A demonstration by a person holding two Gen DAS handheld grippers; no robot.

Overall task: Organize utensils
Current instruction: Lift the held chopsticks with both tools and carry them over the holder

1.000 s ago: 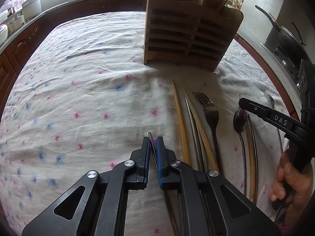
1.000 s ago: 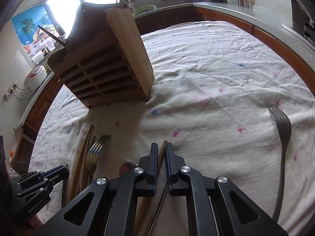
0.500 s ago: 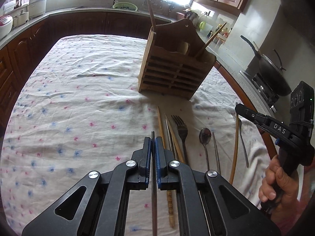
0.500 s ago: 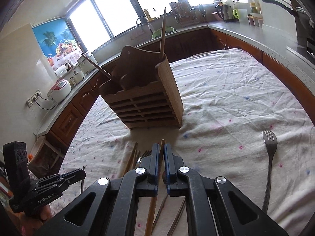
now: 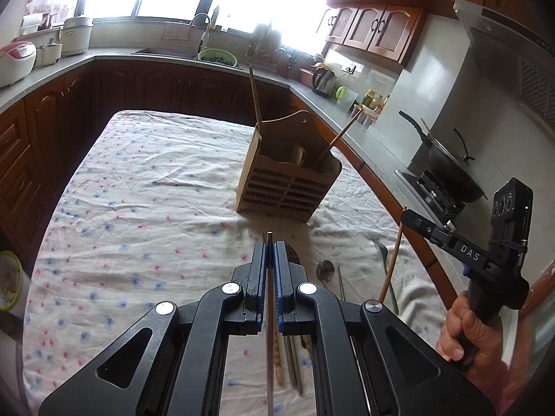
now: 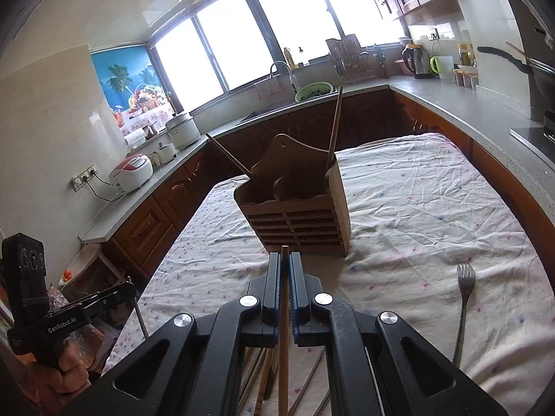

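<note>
My left tool (image 5: 270, 254) is clenched on a thin dark metal chopstick (image 5: 269, 315), which runs straight up the lower centre of the left-wrist frame between the blue pads, its blunt tip just clear of them. My right tool (image 6: 285, 267) is clenched on a light wooden chopstick (image 6: 283, 339), likewise at lower centre of its own frame; in the left-wrist view the same stick hangs slanted from that tool at the right edge.

The wooden utensil holder (image 5: 288, 180) stands upright at frame centre, beyond both tool tips and apart from them. It has a slatted front, a tall arched back board and divided compartments, and two wooden sticks already lean out of it, one to each side.

On the floral cloth of the desk (image 5: 138, 208), beneath and just right of my left tool, lie a spoon (image 5: 325, 270), a further metal chopstick and other utensils partly hidden by the tool body. A lone fork (image 6: 463, 308) lies at the right of the right-wrist frame, well apart from the rest.

The cloth is bare to the left of the holder in the left-wrist view. Dark cabinets and the worktop (image 5: 114, 60) bound the desk at the rear and sides.
</note>
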